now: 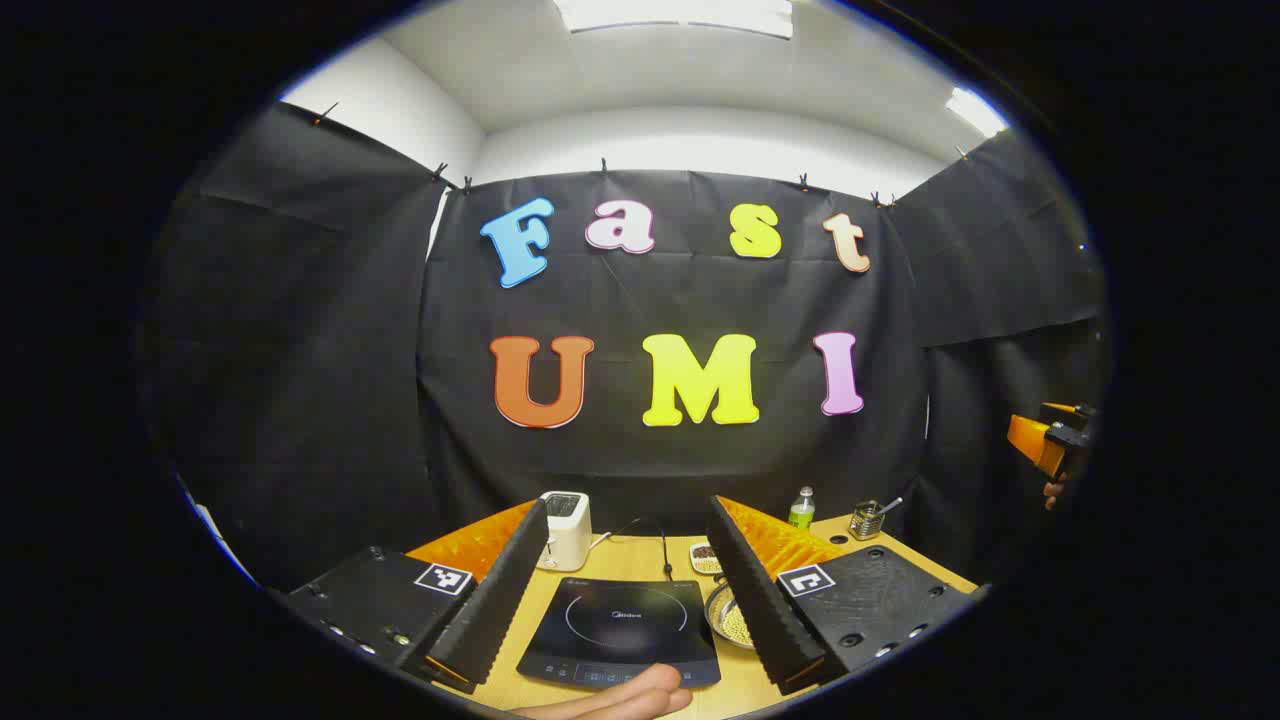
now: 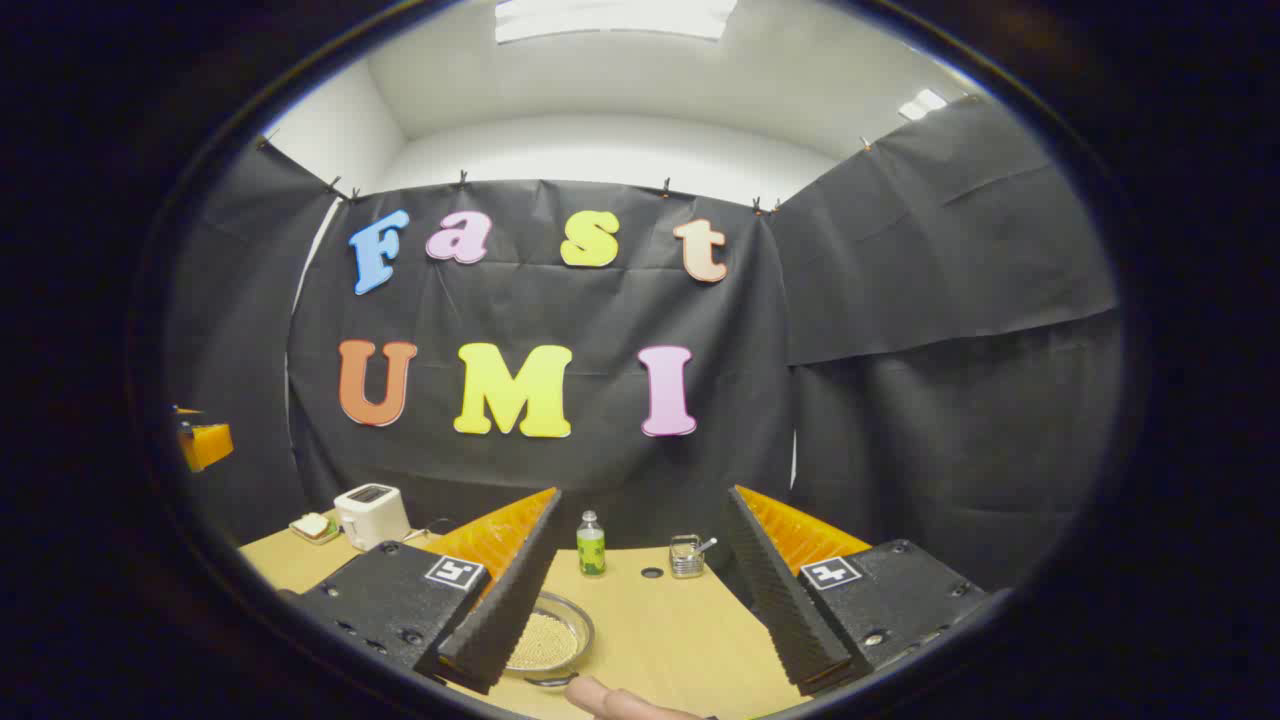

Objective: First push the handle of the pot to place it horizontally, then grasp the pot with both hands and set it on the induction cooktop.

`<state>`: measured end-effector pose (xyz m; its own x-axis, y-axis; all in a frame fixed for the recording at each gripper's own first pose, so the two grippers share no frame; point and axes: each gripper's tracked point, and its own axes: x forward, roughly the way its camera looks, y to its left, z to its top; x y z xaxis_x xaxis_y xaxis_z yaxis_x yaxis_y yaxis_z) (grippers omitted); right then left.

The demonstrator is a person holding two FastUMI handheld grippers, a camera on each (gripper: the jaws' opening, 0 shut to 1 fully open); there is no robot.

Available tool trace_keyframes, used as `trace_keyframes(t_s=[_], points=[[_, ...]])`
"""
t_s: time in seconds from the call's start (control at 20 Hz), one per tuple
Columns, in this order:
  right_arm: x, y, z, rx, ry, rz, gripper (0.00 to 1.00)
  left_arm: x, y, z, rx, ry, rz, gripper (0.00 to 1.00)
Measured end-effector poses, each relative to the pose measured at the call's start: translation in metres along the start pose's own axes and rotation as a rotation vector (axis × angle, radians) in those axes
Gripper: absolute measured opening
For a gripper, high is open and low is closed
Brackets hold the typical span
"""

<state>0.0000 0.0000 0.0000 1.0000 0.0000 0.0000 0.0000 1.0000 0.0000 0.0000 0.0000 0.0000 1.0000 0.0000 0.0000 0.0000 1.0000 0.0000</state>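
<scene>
Booth with black cloth walls and a wooden table (image 1: 640, 560), both tools raised above it.

The left tool (image 1: 625, 600) is spread wide and holds nothing; it looks down on the cooktop (image 1: 622, 630), which lies bare near the table's front edge, apparently kept free as the landing place. The right tool (image 2: 640, 610) is likewise spread and empty, over open tabletop beside a glass bowl (image 2: 548, 640) of small beads. The pot is not something I can place from these views (so the handle push looks not yet begun). A toaster (image 1: 567, 528), a green bottle (image 2: 591, 545) and a small jar (image 2: 685, 557) stand toward the back, out of the working area.
</scene>
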Motion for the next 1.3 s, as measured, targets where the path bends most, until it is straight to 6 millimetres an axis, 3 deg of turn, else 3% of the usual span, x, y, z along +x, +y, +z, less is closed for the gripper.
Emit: trace_keyframes(t_s=[0.15, 0.45, 0.75, 0.95, 1.0, 1.05, 1.2, 1.3], points=[[-0.004, -0.002, 0.006, 0.017, -0.010, 0.002, 0.99, -0.002, -0.002, 0.008, 0.011, -0.020, 0.008, 0.95], [-0.005, 0.000, 0.015, 0.006, -0.030, 0.009, 0.99, -0.006, -0.007, 0.005, 0.007, -0.013, -0.025, 0.95], [0.004, 0.012, 0.005, 0.011, -0.007, 0.046, 0.99, -0.005, -0.009, -0.001, -0.003, -0.001, -0.040, 0.95], [0.014, 0.026, -0.017, 0.055, 0.043, 0.099, 1.00, -0.007, -0.014, -0.004, 0.005, -0.002, -0.058, 0.95], [0.017, 0.032, -0.024, 0.063, 0.063, 0.130, 0.94, -0.007, -0.012, -0.004, 0.006, -0.012, -0.055, 0.95], [0.020, 0.037, -0.035, 0.066, 0.092, 0.155, 0.96, -0.008, -0.011, -0.003, 0.002, -0.016, -0.053, 0.95], [0.026, 0.046, -0.060, 0.061, 0.155, 0.206, 0.83, -0.012, -0.013, -0.006, -0.023, -0.016, -0.062, 0.95], [0.029, 0.056, -0.078, 0.069, 0.200, 0.247, 0.64, -0.017, -0.010, -0.003, -0.024, -0.023, -0.059, 0.95]])
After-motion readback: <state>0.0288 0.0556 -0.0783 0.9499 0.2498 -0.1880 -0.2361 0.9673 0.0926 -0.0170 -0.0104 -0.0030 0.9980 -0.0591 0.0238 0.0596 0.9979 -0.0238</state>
